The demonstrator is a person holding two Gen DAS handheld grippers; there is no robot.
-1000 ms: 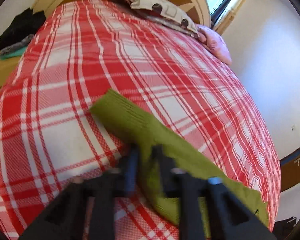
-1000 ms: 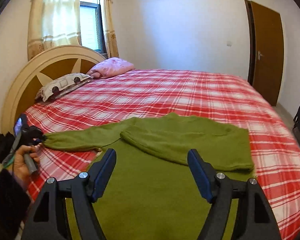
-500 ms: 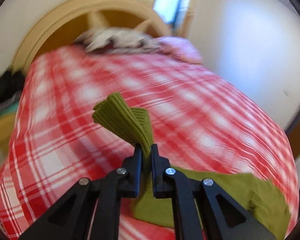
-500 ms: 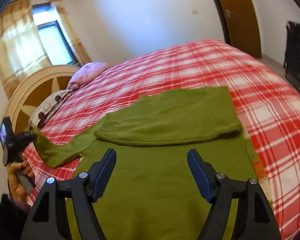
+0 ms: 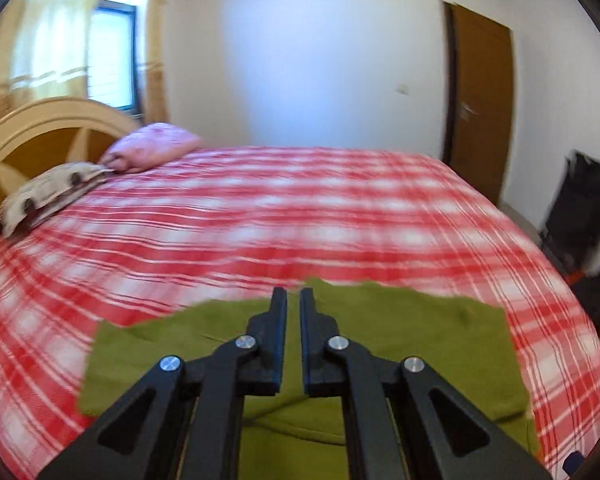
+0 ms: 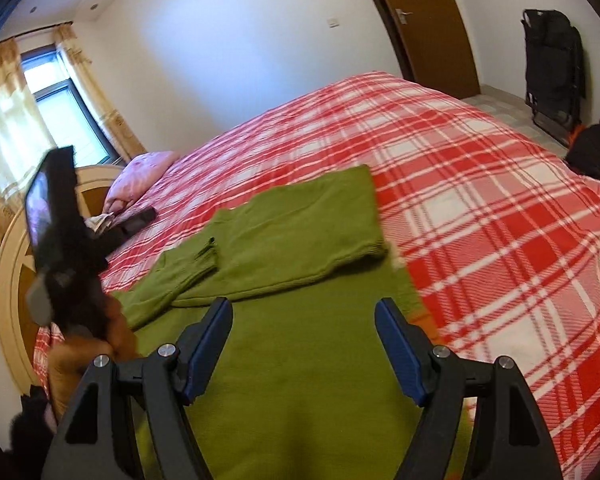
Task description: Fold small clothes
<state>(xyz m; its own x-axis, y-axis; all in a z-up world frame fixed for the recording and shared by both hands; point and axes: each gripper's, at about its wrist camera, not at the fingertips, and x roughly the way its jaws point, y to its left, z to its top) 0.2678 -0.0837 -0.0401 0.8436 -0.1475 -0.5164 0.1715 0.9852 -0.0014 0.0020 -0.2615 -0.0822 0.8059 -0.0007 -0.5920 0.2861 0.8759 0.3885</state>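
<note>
A green sweater (image 6: pixel 300 232) lies flat on the red plaid bed (image 6: pixel 480 200). One sleeve is folded across its chest, and the other sleeve (image 6: pixel 180 276) now lies folded inward with its cuff (image 6: pixel 208 248) on the body. My left gripper (image 5: pixel 293 292) hovers over the sweater (image 5: pixel 420 340) with its jaws shut, and no cloth stands out between them. From the right wrist view, the left gripper (image 6: pixel 150 214) shows blurred at the left, above the sleeve. My right gripper (image 6: pixel 304 304) hangs open over the sweater's lower part, with nothing between its fingers.
A pink pillow (image 5: pixel 152 146) and a patterned pillow (image 5: pixel 48 192) lie by the round headboard (image 5: pixel 40 132). A brown door (image 5: pixel 482 100) is at the far right. A black bag (image 6: pixel 552 68) and dark clothes (image 6: pixel 596 148) sit beyond the bed's right edge. A person's hand (image 6: pixel 84 356) holds the left gripper.
My left gripper swung right from the bed's left side, carrying the sleeve over the sweater. The cuff no longer sticks out of its jaws. My right gripper rolled and shifted, still open.
</note>
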